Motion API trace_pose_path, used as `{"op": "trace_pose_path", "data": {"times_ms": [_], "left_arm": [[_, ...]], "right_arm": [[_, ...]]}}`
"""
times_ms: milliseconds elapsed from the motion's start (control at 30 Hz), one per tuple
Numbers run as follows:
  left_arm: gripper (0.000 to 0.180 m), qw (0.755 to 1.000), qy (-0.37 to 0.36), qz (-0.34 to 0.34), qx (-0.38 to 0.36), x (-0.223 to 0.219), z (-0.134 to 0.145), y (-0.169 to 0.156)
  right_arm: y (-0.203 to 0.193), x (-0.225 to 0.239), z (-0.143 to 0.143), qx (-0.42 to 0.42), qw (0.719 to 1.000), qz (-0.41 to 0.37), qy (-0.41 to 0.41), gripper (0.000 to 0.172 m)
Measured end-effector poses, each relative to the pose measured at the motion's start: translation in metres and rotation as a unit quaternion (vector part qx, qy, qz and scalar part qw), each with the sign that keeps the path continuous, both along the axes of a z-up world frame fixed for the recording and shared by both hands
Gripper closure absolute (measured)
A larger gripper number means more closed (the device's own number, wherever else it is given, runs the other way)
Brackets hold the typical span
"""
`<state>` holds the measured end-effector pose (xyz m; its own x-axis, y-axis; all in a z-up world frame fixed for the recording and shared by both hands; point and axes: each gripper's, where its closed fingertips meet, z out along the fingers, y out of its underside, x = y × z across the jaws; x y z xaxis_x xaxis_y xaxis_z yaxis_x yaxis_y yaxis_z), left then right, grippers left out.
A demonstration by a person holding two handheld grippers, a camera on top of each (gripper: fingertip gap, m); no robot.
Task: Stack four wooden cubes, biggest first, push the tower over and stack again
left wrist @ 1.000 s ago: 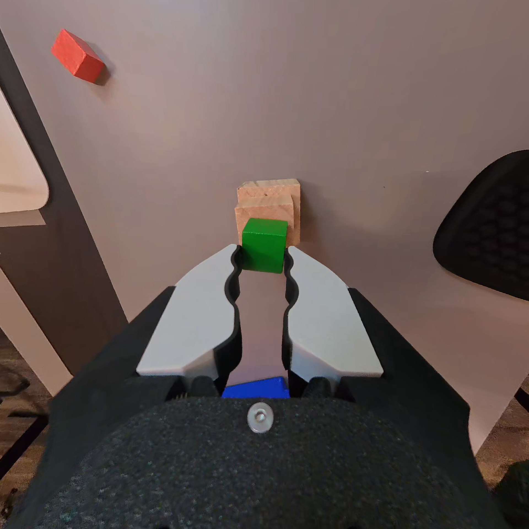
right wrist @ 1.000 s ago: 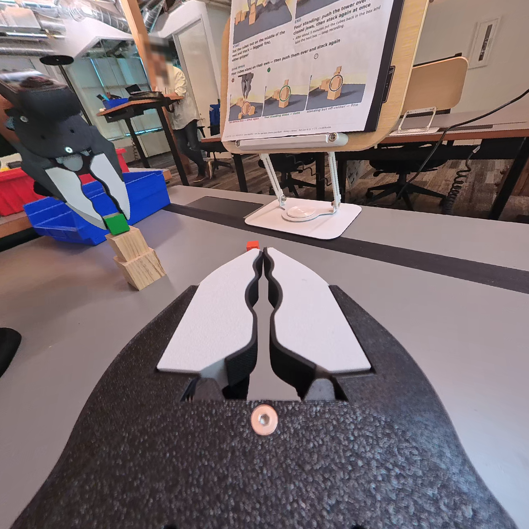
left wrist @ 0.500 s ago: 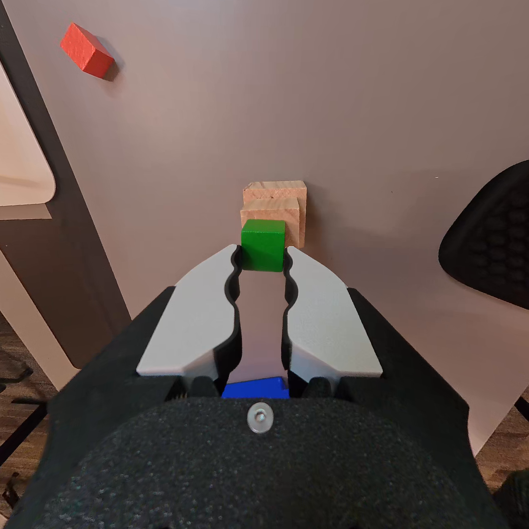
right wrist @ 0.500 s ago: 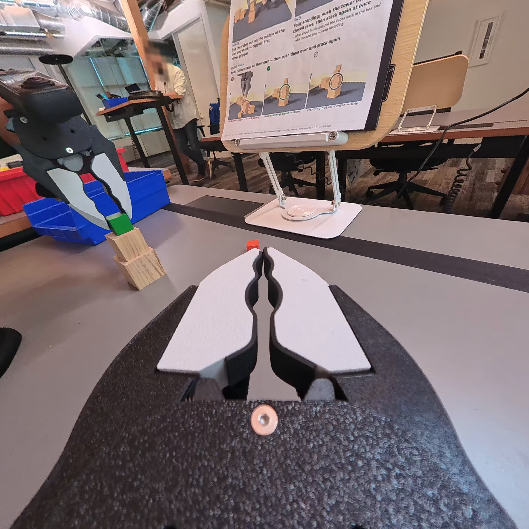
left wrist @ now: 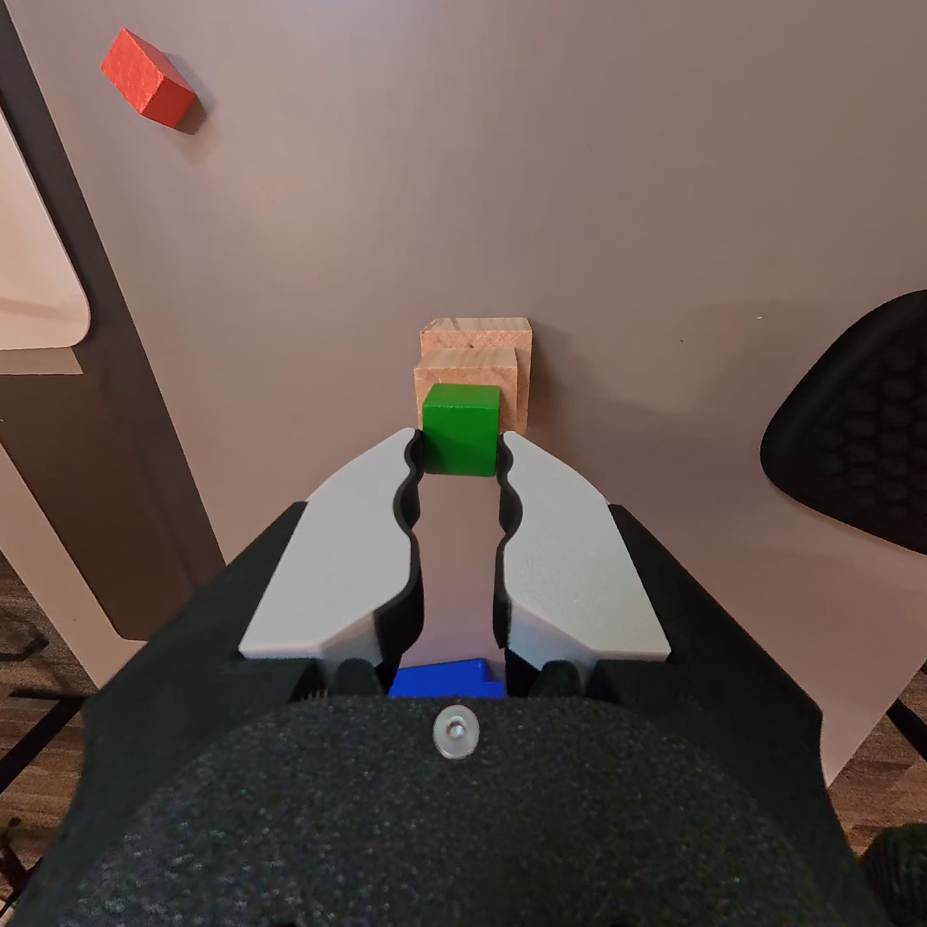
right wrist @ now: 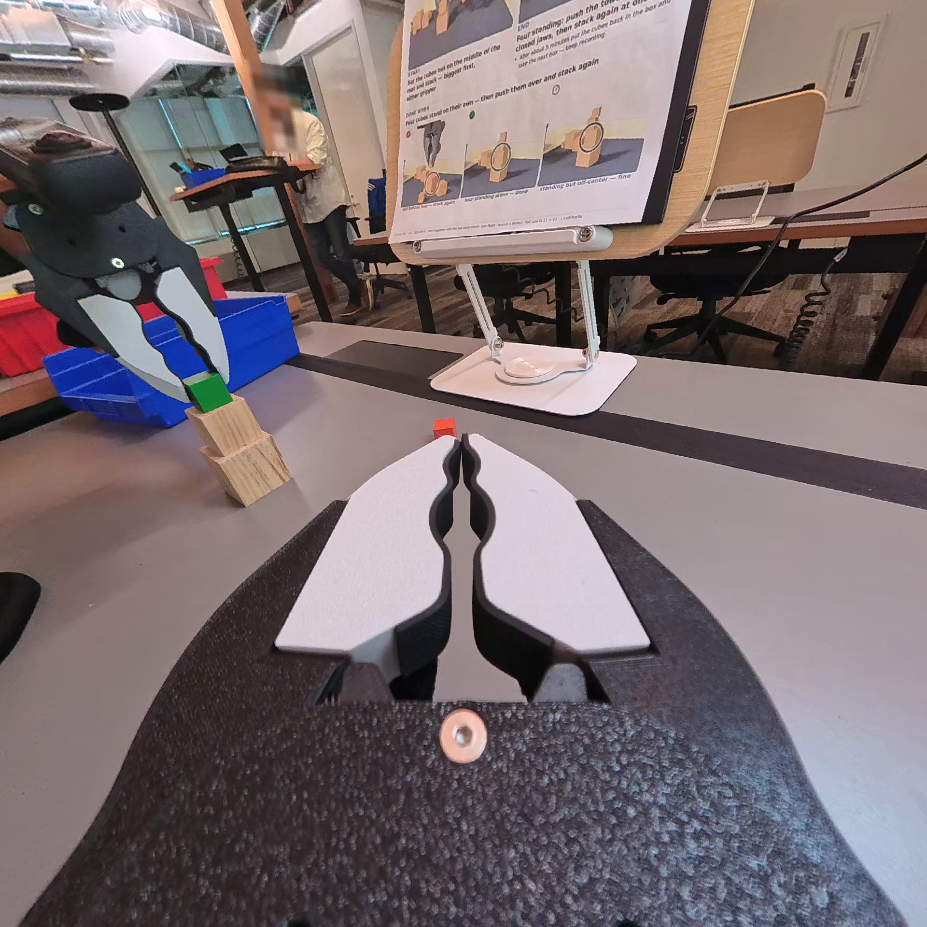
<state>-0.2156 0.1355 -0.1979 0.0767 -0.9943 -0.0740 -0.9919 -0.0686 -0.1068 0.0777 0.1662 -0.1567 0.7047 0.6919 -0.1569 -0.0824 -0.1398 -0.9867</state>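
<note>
My left gripper (left wrist: 460, 454) is shut on a green cube (left wrist: 461, 434), both pads pressed on its sides. It holds the cube on or just over the top of a stack of two wooden cubes, a smaller one (left wrist: 466, 371) on a larger one (left wrist: 476, 332). In the right wrist view the left gripper (right wrist: 203, 386) comes down from the upper left with the green cube (right wrist: 208, 392) at the top of the wooden stack (right wrist: 241, 451). My right gripper (right wrist: 461, 441) is shut and empty, low over the grey table. A small red cube (right wrist: 444, 429) lies just beyond its tips; it also shows in the left wrist view (left wrist: 148, 83).
A white stand base (right wrist: 536, 376) carries a tilted board with a printed sheet. A blue bin (right wrist: 150, 371) and a red bin (right wrist: 25, 331) stand at the left. A dark strip (right wrist: 752, 451) crosses the table (right wrist: 752, 577). A person stands far behind. A black object (left wrist: 853, 451) lies on the right. My right fingertips sit around 30 cm from my left ones. The black object (left wrist: 853, 451) is about 20 cm from my left fingertips.
My left gripper has carried the green cube a little farther over the wooden stack and lower toward its top. The right gripper has stayed still and shut.
</note>
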Motion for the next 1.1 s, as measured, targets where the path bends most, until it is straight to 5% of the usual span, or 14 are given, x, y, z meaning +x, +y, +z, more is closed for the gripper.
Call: {"op": "trace_pose_path", "data": {"times_ms": [333,467,600,767,1100], "left_arm": [[0.138,1.000,-0.025,0.010,0.003,0.002,0.007,0.001],[0.137,0.993,-0.114,0.022,0.021,0.022,0.036,0.011],[0.141,0.975,-0.184,0.102,0.077,0.051,0.054,0.054],[0.142,0.967,-0.154,0.188,0.077,0.084,0.013,0.097],[0.131,0.975,0.008,0.211,0.072,0.109,-0.076,0.143]], "right_arm": [[0.000,0.000,0.000,0.000,1.000,0.001,0.000,0.171],[0.000,0.000,-0.001,-0.001,1.000,0.000,0.001,0.171],[0.001,0.000,-0.001,0.000,1.000,-0.002,0.001,0.172],[-0.001,0.001,0.005,0.007,1.000,-0.002,0.005,0.171],[0.002,0.006,0.011,0.013,1.000,-0.007,0.009,0.171]]}}
